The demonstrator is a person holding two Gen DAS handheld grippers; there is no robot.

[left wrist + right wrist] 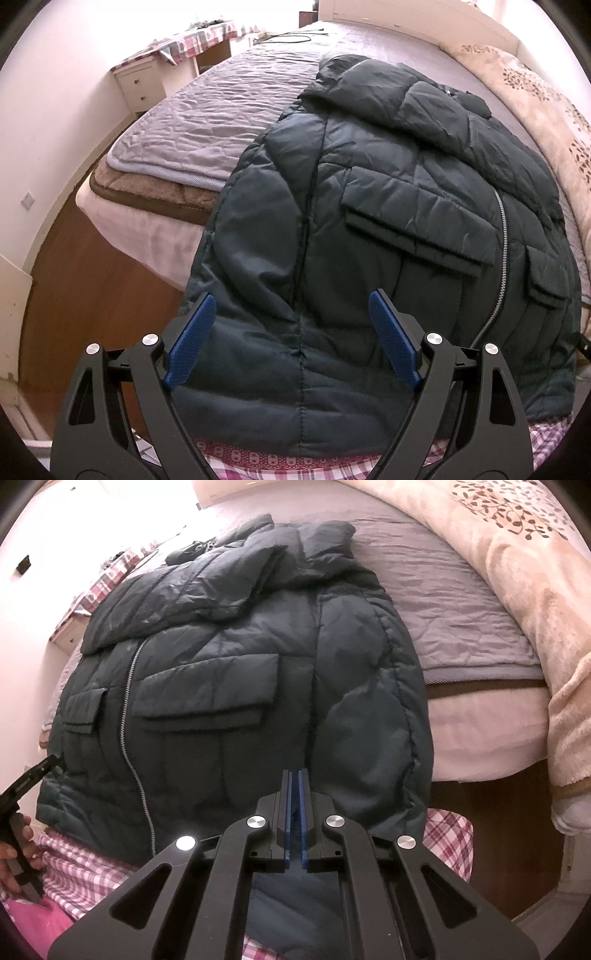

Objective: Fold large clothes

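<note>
A dark teal puffer jacket (280, 206) lies front up on the bed, hood at the far end, its zipper (502, 236) closed between flapped pockets. My left gripper (291, 295) hangs open over the jacket's near left part, with the fabric below its wide-apart blue pads (192, 343). The right wrist view shows the same jacket (221, 627) and zipper (127, 709). My right gripper (295, 771) is shut over the jacket's near right part. Whether any fabric is pinched between its pads I cannot tell.
A lilac quilt (192, 122) covers the bed, and a beige leaf-print blanket (517, 554) is heaped along its right side. Plaid cloth (85, 864) shows under the jacket's hem. A person's hand (14, 845) grips the other gripper's handle. A white nightstand (138, 83) and wooden floor (92, 277) lie left.
</note>
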